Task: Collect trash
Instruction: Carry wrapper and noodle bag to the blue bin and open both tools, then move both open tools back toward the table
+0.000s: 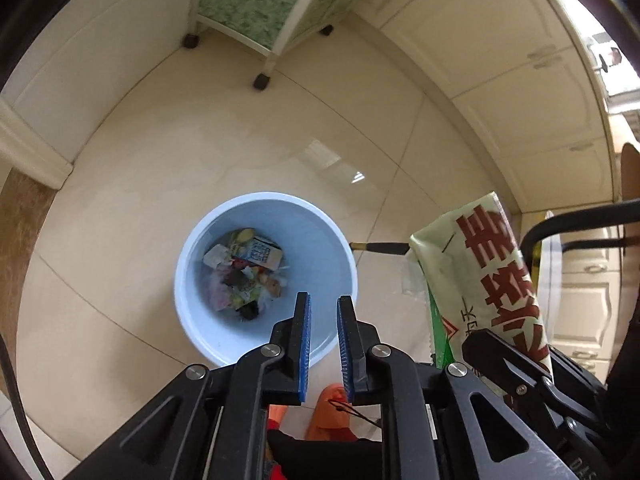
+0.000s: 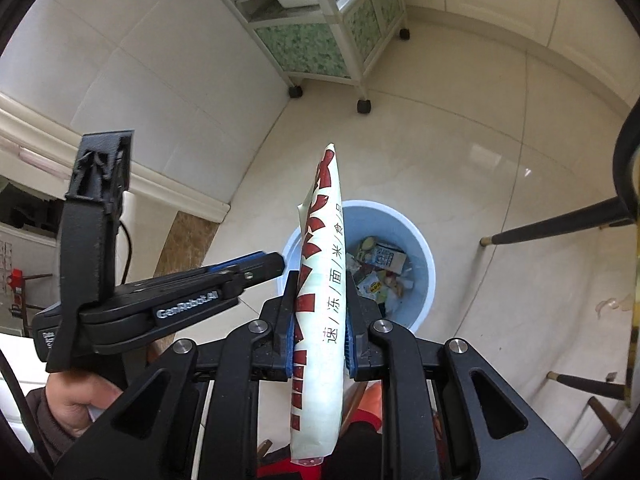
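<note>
We look down on a glossy cream tiled floor (image 1: pixel 192 168), with a white cabinet with green panels (image 2: pixel 320 48) on castors in the upper part of both frames. A pale blue trash bin (image 1: pixel 320 240) stands on the floor at centre frame in the left wrist view; it already contains mixed trash (image 1: pixel 244 272), including a small carton. In that view the left gripper (image 1: pixel 323 308) sits low centre over the near rim of the bin, its blue pads set narrowly apart with nothing between them. The right gripper (image 2: pixel 320 304) clamps a green-and-white food package (image 2: pixel 320 280) with red lettering, held edge-on and upright in the right wrist view, overlapping the bin behind it. At lower left of the right wrist view, a hand (image 2: pixel 76 400) grips the left tool.
</note>
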Demonstrator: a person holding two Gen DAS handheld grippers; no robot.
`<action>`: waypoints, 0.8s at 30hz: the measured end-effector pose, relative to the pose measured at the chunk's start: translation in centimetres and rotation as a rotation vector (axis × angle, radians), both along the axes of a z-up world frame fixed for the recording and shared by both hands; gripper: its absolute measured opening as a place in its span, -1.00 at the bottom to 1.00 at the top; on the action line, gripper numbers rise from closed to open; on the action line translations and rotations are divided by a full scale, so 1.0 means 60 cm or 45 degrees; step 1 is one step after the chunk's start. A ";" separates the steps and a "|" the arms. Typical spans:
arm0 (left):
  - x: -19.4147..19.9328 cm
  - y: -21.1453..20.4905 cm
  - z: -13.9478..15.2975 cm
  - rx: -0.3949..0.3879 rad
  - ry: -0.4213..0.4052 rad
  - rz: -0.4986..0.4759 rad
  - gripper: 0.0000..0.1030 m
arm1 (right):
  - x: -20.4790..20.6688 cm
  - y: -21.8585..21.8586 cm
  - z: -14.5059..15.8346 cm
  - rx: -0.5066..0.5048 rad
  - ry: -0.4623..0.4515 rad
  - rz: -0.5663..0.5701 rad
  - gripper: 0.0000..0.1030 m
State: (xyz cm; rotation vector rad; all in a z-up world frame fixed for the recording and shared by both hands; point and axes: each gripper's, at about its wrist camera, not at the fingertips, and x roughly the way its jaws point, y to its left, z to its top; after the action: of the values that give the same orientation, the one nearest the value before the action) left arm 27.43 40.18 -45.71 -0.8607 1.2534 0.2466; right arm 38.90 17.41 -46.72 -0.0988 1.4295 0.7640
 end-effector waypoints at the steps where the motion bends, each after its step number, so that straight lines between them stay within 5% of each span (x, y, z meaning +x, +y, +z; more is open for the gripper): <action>1: -0.001 0.004 0.006 0.014 0.000 0.013 -0.80 | 0.001 0.002 0.001 0.002 0.002 -0.005 -0.57; 8: -0.066 -0.036 0.086 0.133 -0.068 0.031 -0.78 | -0.008 0.004 0.043 0.014 -0.066 -0.011 -0.34; 13: -0.092 -0.081 0.171 0.274 -0.154 -0.010 -0.76 | -0.044 -0.018 0.141 0.025 -0.287 -0.019 -0.13; 18: -0.126 -0.160 0.291 0.429 -0.314 -0.064 -0.32 | -0.092 -0.071 0.266 0.032 -0.617 -0.059 0.17; 22: -0.143 -0.236 0.390 0.537 -0.468 -0.120 -0.14 | -0.121 -0.137 0.356 0.060 -0.774 -0.146 0.55; 24: -0.147 -0.285 0.439 0.582 -0.564 -0.166 0.11 | -0.128 -0.177 0.395 0.081 -0.827 -0.207 0.57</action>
State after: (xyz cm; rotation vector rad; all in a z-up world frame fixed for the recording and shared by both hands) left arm 18.62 23.08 -19.37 -0.4046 0.7883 0.2116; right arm 31.22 6.76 -23.05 -0.1627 0.7842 0.5687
